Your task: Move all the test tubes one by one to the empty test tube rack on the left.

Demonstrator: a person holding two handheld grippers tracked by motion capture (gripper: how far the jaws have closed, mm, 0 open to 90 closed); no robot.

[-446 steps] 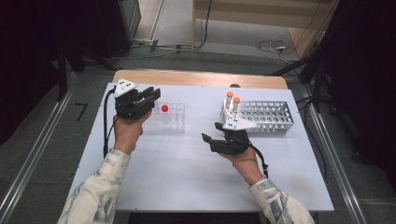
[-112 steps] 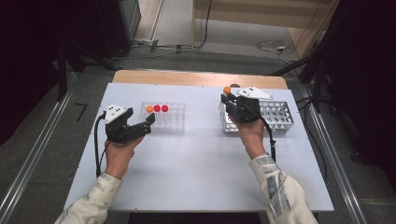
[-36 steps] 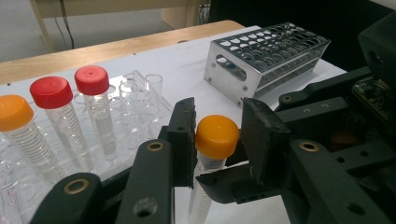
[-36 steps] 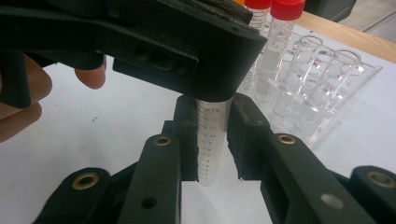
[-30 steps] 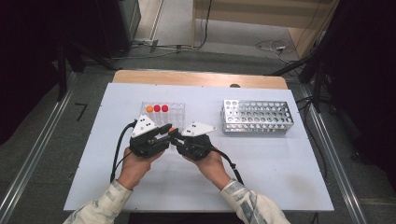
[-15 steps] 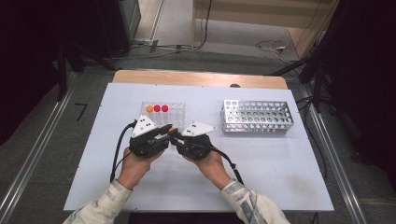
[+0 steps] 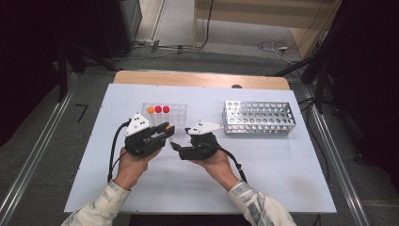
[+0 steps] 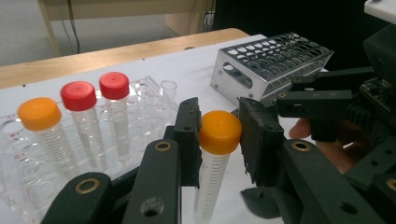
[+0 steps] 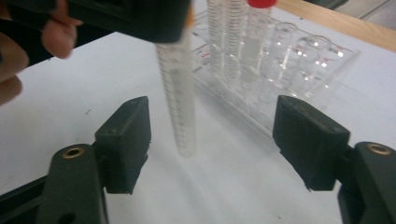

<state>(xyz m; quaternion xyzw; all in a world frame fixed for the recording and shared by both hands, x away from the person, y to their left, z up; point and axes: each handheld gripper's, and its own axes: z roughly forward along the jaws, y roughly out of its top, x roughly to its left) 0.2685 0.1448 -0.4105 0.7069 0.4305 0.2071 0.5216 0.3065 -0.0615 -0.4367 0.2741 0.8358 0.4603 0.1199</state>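
Right gripper view: orange-capped tube (image 9: 179, 93) top hidden behind left hand-held gripper (image 9: 121, 18).

A: In the right gripper view, could you see the top of the orange-capped tube (image 9: 178, 100)?

B: No. The left gripper (image 9: 121, 16) covered its cap, and that gripper's body ran off the upper edge. The tube itself was blurred, so its markings were unreadable.

A: And the clear rack (image 9: 299, 60) behind?

B: Its tubes were cut off at the top; only a sliver of one red cap (image 9: 259, 3) showed.

A: The left gripper view?

B: The tube's lower end dropped behind the gripper's arms. The right gripper (image 8: 327, 100) hid part of the metal rack (image 8: 261, 60) and ran past the right edge.

A: From above?

B: The held tube was too small to make out.
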